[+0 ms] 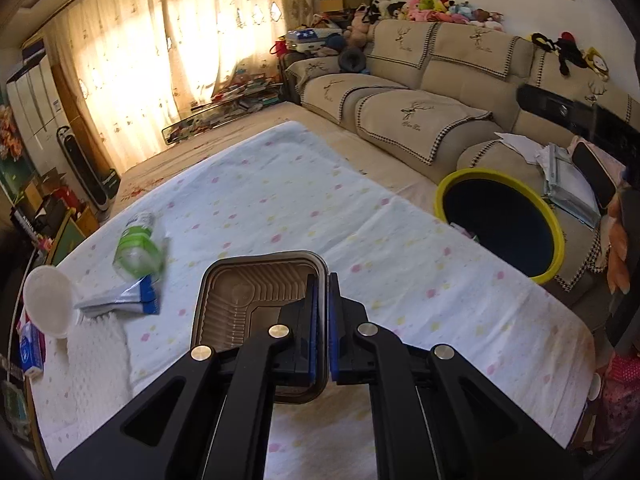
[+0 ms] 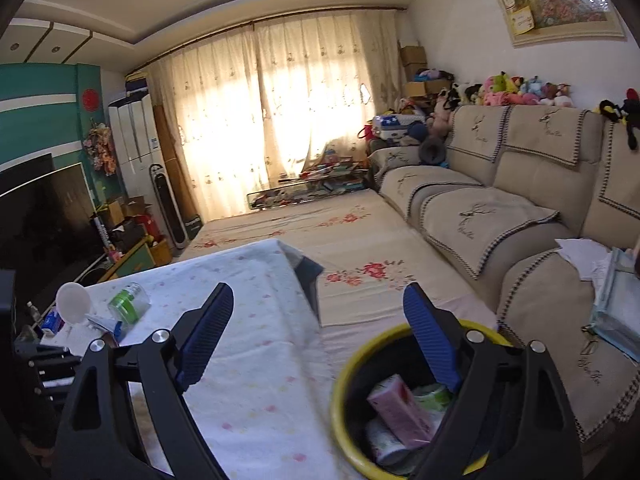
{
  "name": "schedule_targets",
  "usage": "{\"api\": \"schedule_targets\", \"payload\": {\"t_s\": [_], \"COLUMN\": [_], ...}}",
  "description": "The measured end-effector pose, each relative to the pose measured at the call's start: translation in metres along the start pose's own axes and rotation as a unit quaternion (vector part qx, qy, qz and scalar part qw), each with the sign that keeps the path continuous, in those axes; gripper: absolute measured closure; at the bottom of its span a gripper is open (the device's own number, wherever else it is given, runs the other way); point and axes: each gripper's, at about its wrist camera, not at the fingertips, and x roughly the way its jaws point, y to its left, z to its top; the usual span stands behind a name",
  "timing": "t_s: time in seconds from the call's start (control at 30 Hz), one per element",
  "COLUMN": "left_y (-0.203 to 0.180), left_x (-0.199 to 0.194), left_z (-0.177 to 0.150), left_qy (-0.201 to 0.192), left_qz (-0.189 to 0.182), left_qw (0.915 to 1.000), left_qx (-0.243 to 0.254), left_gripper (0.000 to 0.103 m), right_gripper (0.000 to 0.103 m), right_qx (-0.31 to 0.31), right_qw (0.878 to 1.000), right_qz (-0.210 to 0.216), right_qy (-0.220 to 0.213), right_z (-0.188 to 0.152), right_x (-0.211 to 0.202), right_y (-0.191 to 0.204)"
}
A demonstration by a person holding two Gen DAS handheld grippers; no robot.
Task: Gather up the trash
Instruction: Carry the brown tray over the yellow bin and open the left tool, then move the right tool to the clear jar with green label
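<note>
My left gripper (image 1: 322,280) is shut on the right rim of a brown plastic food tray (image 1: 248,292) and holds it just above the dotted white tablecloth (image 1: 280,184). On the cloth to the left lie a clear bottle with a green label (image 1: 136,248), a silver and blue foil packet (image 1: 120,300) and a white cup (image 1: 48,300). The yellow-rimmed dark bin (image 1: 500,220) stands off the table's right side. My right gripper (image 2: 318,292) is open and empty above the bin's (image 2: 344,380) near-left rim. Inside the bin are a pink packet (image 2: 400,408) and other wrappers.
A beige sofa (image 1: 420,112) runs along the right behind the bin, with papers and a bag (image 2: 612,300) on its near seat. A blue tissue pack (image 1: 30,348) lies at the table's left edge. A TV (image 2: 40,216) and clutter line the left wall.
</note>
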Motion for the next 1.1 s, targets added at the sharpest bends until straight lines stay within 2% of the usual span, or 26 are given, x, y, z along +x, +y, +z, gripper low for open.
{"api": "schedule_targets", "payload": {"t_s": [0.2, 0.33, 0.43, 0.6, 0.8, 0.83, 0.87, 0.93, 1.1], "left_y": [-0.064, -0.111, -0.141, -0.177, -0.208, -0.211, -0.213, -0.211, -0.184], "left_x": [0.018, 0.030, 0.044, 0.075, 0.118, 0.124, 0.129, 0.133, 0.116], "left_z": [0.035, 0.055, 0.068, 0.086, 0.102, 0.104, 0.105, 0.106, 0.100], "left_qy": [-0.008, -0.011, -0.003, 0.020, 0.050, 0.056, 0.059, 0.055, 0.035], "left_qz": [-0.053, -0.080, -0.103, -0.125, -0.142, -0.141, -0.143, -0.140, -0.148], "left_qw": [0.9976, 0.9934, 0.9899, 0.9855, 0.9816, 0.9814, 0.9814, 0.9840, 0.9866], "left_qx": [0.044, 0.081, 0.097, 0.113, 0.118, 0.117, 0.113, 0.096, 0.060], "left_gripper": [0.098, 0.098, 0.098, 0.098, 0.096, 0.083, 0.056, 0.024, 0.023], "right_gripper": [0.020, 0.020, 0.020, 0.020, 0.020, 0.020, 0.020, 0.020, 0.020], "right_qx": [0.034, 0.066, 0.093, 0.100, 0.100, 0.101, 0.100, 0.099, 0.096], "right_qw": [0.996, 0.987, 0.982, 0.979, 0.977, 0.977, 0.977, 0.977, 0.978], "right_qz": [-0.087, -0.142, -0.165, -0.177, -0.185, -0.186, -0.188, -0.191, -0.186], "right_qy": [0.005, 0.022, 0.027, 0.014, 0.018, 0.019, 0.019, 0.018, 0.026], "right_z": [-0.036, -0.057, -0.065, -0.069, -0.064, -0.064, -0.064, -0.063, -0.064], "right_x": [-0.052, -0.068, -0.076, -0.086, -0.082, -0.082, -0.082, -0.083, -0.077], "right_y": [-0.082, -0.135, -0.167, -0.188, -0.187, -0.187, -0.188, -0.184, -0.178]}}
